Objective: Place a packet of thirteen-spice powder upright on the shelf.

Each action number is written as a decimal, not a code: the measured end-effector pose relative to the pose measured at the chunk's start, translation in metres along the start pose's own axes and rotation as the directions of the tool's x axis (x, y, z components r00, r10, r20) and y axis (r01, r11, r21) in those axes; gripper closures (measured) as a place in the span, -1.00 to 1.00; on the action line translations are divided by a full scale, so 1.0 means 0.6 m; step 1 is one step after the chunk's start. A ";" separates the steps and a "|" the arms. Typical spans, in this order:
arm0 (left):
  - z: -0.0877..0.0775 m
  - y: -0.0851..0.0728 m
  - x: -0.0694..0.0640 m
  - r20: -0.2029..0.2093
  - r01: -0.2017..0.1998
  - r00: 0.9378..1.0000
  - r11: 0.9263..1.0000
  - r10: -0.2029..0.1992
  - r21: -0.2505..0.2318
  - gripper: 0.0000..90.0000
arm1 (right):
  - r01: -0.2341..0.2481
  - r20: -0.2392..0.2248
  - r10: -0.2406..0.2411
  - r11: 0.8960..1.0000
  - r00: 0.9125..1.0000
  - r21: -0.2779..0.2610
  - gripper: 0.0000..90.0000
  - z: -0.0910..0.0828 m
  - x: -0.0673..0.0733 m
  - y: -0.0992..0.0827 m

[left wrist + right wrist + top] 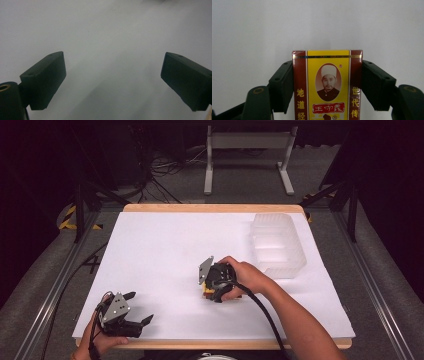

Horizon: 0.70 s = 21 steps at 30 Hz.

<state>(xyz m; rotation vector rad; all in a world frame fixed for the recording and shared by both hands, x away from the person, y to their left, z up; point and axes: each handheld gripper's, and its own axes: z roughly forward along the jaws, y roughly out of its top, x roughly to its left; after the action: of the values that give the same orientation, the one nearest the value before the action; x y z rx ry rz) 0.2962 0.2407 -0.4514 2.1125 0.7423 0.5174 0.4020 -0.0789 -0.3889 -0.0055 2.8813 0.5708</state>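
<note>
A small red and yellow box (327, 85) with Chinese print and an oval portrait lies flat on the white table cover. My right gripper (327, 87) is shut on the box, one black pad pressed against each long side. From above, this gripper (216, 285) points down near the table's middle, and a corner of the box (206, 293) peeks out beneath it. My left gripper (141, 308) rests near the front left edge, open with nothing between its fingers (46, 78).
A translucent plastic bin (278, 244) stands at the back right of the table. White paper (165, 250) covers the wooden table top. A grey metal stand (247, 155) and cables are on the floor beyond.
</note>
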 end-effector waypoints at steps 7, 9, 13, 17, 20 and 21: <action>0.001 0.000 0.001 0.000 0.000 1.000 1.000 0.000 0.005 -0.85 | -0.062 0.052 0.068 0.993 0.996 -0.100 -0.27 -0.039 -0.005 -0.021; 0.002 0.000 0.001 0.002 -0.001 1.000 1.000 0.001 0.006 -0.85 | -0.071 0.073 0.081 0.989 0.994 -0.126 -0.27 -0.048 -0.005 -0.026; 0.003 0.001 0.001 0.001 0.000 1.000 1.000 0.000 0.004 -0.85 | -0.103 0.098 0.123 0.977 0.988 -0.185 -0.27 -0.066 -0.004 -0.035; 0.003 0.002 0.002 0.000 0.004 1.000 1.000 -0.004 0.004 -0.86 | -0.126 0.119 0.155 0.968 0.981 -0.215 -0.27 -0.075 -0.002 -0.041; 0.005 0.002 0.002 0.002 0.002 1.000 1.000 -0.002 0.004 -0.86 | -0.145 0.169 0.193 0.955 0.967 -0.258 -0.27 -0.085 -0.003 -0.046; 0.005 0.002 0.002 0.003 0.004 1.000 1.000 -0.004 0.003 -0.86 | -0.145 0.172 0.196 0.951 0.965 -0.275 -0.27 -0.088 -0.004 -0.047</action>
<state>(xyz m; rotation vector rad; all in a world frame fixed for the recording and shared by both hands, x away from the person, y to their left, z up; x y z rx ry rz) 0.2990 0.2393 -0.4520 2.1136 0.7458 0.5118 0.3949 -0.1251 -0.3513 0.2505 2.6099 0.9235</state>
